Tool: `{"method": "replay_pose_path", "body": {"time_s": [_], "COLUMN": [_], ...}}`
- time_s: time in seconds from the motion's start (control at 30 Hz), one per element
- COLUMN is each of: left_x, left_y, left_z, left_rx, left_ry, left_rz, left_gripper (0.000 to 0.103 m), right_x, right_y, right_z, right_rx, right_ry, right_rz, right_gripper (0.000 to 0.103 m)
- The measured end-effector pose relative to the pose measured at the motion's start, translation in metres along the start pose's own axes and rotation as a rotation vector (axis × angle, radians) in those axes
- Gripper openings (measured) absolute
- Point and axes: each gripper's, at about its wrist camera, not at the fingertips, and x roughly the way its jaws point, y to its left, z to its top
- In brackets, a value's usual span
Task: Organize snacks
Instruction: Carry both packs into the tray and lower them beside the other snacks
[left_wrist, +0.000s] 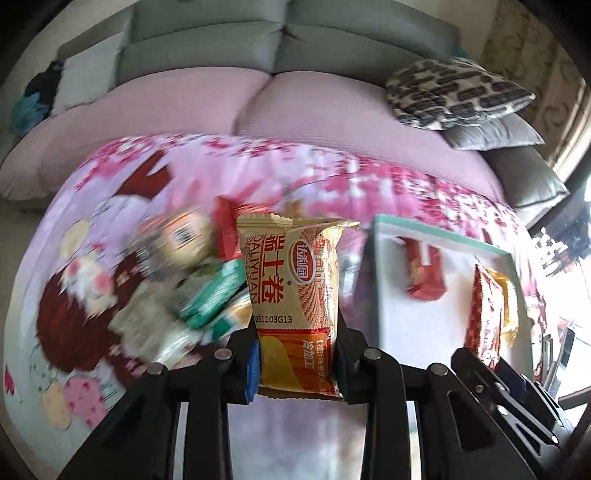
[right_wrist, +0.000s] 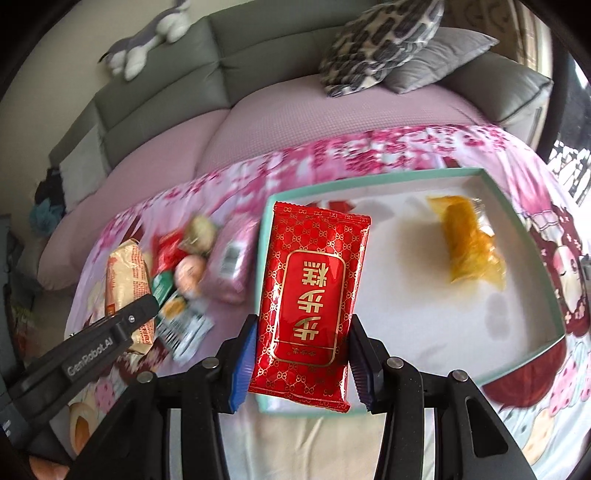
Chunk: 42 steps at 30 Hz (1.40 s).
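Observation:
A gold snack packet (left_wrist: 295, 295) stands upright between the pads of my left gripper (left_wrist: 297, 354), which is shut on it above the flowered cloth. My right gripper (right_wrist: 299, 358) is shut on a red packet with gold lettering (right_wrist: 310, 295), held over the near left corner of the white box with a teal rim (right_wrist: 369, 181). A yellow wrapped snack (right_wrist: 465, 240) lies inside the box. Another red packet (left_wrist: 424, 273) lies in it too. Loose snacks (right_wrist: 192, 258) are heaped on the cloth left of the box.
The pink flowered cloth (left_wrist: 258, 170) covers the table. Behind it runs a grey sofa with pink seat covers (left_wrist: 303, 107) and a spotted cushion (right_wrist: 380, 40) on a grey one. A plush toy (right_wrist: 147, 40) lies on the sofa back.

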Motion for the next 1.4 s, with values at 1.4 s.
{"method": "replay_pose_path", "body": {"time_s": [1.4], "left_x": [0.096], "left_y": [-0.102], "left_z": [0.041], "left_rx": [0.159], "left_ry": [0.119], "left_rz": [-0.159], "left_gripper": [0.034], "right_x": [0.063], "right_y": [-0.087], "right_z": [0.046], "right_rx": [0.153], "right_ry": [0.058], "right_rz": [-0.119], "right_gripper": [0.048]}}
